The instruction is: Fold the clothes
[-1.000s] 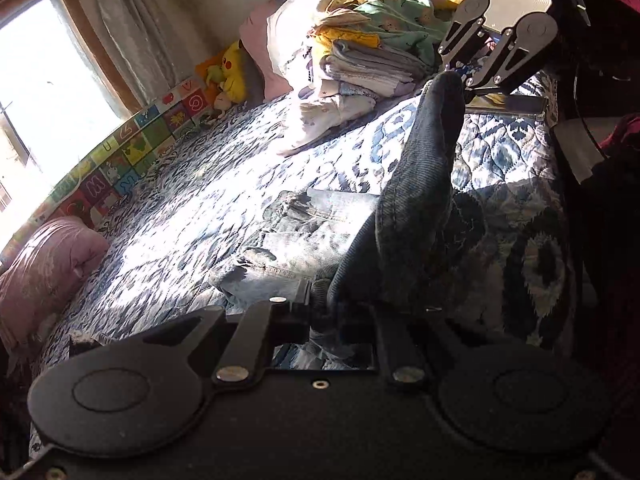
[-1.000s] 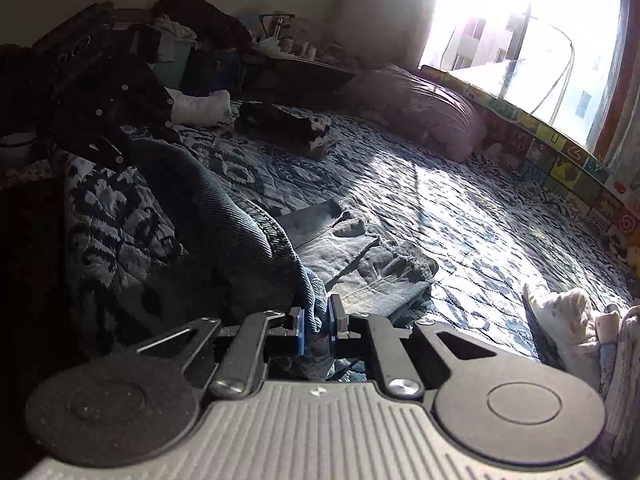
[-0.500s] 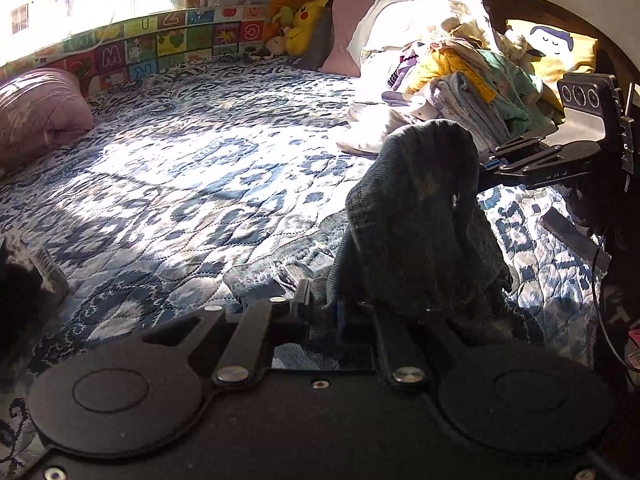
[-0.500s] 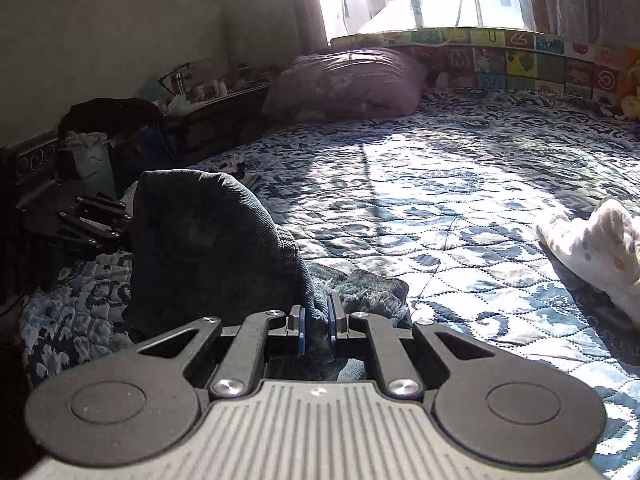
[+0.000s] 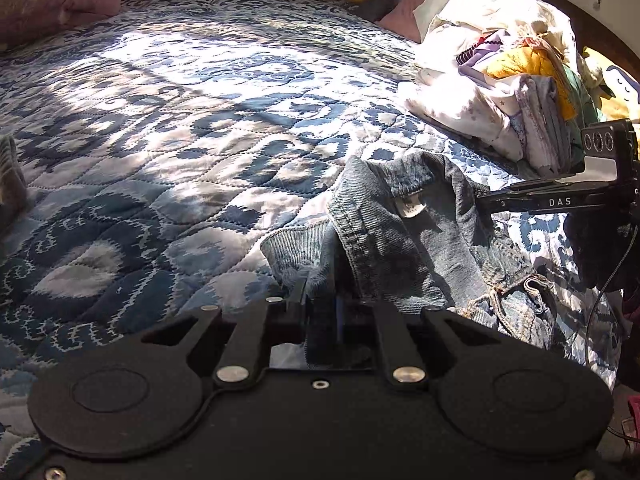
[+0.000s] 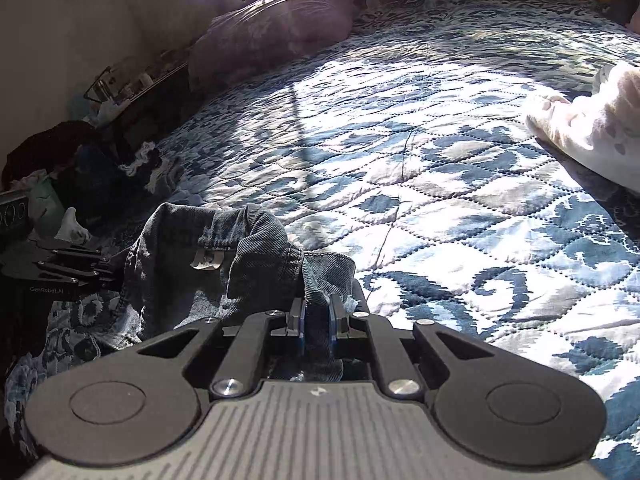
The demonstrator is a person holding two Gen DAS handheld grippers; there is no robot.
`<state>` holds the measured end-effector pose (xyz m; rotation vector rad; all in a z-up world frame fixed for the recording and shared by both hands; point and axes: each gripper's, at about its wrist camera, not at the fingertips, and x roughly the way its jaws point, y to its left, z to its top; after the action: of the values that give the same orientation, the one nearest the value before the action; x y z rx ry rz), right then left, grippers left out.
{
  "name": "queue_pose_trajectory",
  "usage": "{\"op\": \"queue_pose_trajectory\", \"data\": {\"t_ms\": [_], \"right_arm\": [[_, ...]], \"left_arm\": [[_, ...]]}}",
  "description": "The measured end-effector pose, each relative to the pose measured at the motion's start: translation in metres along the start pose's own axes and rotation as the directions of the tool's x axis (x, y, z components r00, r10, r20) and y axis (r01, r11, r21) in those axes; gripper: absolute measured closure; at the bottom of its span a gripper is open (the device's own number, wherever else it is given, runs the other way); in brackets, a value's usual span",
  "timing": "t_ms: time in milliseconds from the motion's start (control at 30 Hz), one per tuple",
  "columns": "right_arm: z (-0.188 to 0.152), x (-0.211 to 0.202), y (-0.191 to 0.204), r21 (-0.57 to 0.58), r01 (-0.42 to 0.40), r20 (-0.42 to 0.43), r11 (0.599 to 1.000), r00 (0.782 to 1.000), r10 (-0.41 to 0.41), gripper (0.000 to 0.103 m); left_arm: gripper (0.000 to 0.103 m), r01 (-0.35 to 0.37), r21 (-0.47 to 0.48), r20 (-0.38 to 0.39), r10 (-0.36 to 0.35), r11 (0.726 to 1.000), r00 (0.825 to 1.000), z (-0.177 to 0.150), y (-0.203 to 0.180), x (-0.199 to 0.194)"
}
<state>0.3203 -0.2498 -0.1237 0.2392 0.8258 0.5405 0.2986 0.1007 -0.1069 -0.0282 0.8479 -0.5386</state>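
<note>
A pair of blue jeans point(image 5: 412, 248) lies bunched on the quilted bed, its waistband and label facing up. My left gripper point(image 5: 320, 304) is shut on a frayed denim edge at the near side. My right gripper point(image 6: 318, 312) is shut on another denim edge of the jeans point(image 6: 224, 264). In the left wrist view the right gripper point(image 5: 480, 202) reaches in from the right, at the far side of the waistband. In the right wrist view the left gripper point(image 6: 108, 270) shows at the left edge, beside the jeans.
The blue and white quilt point(image 5: 192, 128) spreads wide and sunlit beyond the jeans. A pile of folded and loose clothes point(image 5: 516, 96) sits at the head of the bed. A white garment point(image 6: 592, 124) lies to the right. A mauve pillow point(image 6: 276, 28) and dark clutter point(image 6: 80, 160) line the far side.
The jeans, held high as a draped hump before, have come down onto the quilt with the waistband spread. Both grippers lowered with them and kept their hold.
</note>
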Motion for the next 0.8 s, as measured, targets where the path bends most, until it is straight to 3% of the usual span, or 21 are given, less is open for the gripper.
{"op": "queue_pose_trajectory", "data": {"t_ms": [33,67,100,133,200,267,433,533,567,633,700,767,800], "right_arm": [[-0.002,0.0,-0.001,0.016,0.011,0.019,1.0,1.0,-0.011,0.089],[-0.004,0.0,-0.003,0.032,0.021,0.039,0.999,0.999,-0.023,0.083],[-0.009,-0.007,0.001,0.007,0.064,0.076,0.998,0.995,-0.065,0.073],[-0.013,-0.013,0.005,-0.016,0.108,0.114,0.994,0.988,-0.106,0.071],[-0.021,-0.027,0.013,-0.058,0.138,0.178,0.989,0.976,-0.126,0.071],[-0.031,-0.04,0.027,-0.132,0.116,0.219,0.984,0.972,-0.086,0.071],[-0.063,-0.048,0.077,-0.349,0.021,0.197,0.937,0.979,0.051,0.065],[-0.08,-0.015,0.095,-0.446,0.123,0.121,0.887,0.99,-0.076,0.058],[-0.083,-0.005,0.095,-0.458,0.138,0.115,0.878,0.989,-0.095,0.056],[-0.087,-0.002,0.098,-0.46,0.168,0.154,0.872,0.982,-0.107,0.053],[-0.083,-0.008,0.105,-0.457,0.19,0.158,0.869,0.979,-0.13,0.054],[-0.088,-0.034,0.116,-0.477,0.213,0.247,0.853,0.964,-0.103,0.057],[-0.094,-0.05,0.12,-0.455,0.202,0.273,0.867,0.959,-0.08,0.057]], "left_arm": [[0.085,-0.031,-0.014,0.022,0.031,0.999,0.999,-0.003,0.0,-0.001],[0.069,-0.064,-0.029,0.047,0.065,0.998,0.997,-0.006,0.001,-0.002],[0.059,-0.11,-0.049,0.096,0.114,0.993,0.989,-0.009,0.0,-0.011],[0.051,-0.14,-0.055,0.131,0.146,0.989,0.981,-0.012,-0.002,-0.019],[0.051,-0.175,-0.048,0.209,0.182,0.983,0.961,-0.023,-0.015,-0.039],[0.051,-0.183,-0.014,0.254,0.181,0.983,0.95,-0.032,-0.03,-0.05],[0.05,-0.142,0.139,0.179,0.116,0.98,0.977,-0.048,-0.068,-0.019],[0.046,-0.115,0.23,0.131,0.086,0.966,0.988,-0.058,-0.09,0.001],[0.041,-0.148,0.266,0.144,0.113,0.953,0.983,-0.064,-0.091,0.013],[0.037,-0.145,0.229,0.16,0.109,0.963,0.981,-0.064,-0.085,0.016],[0.04,-0.14,0.199,0.177,0.105,0.97,0.979,-0.067,-0.086,0.008],[0.044,-0.134,0.175,0.194,0.099,0.975,0.976,-0.071,-0.092,-0.007],[0.044,-0.131,0.163,0.203,0.097,0.978,0.974,-0.074,-0.095,-0.015]]}}
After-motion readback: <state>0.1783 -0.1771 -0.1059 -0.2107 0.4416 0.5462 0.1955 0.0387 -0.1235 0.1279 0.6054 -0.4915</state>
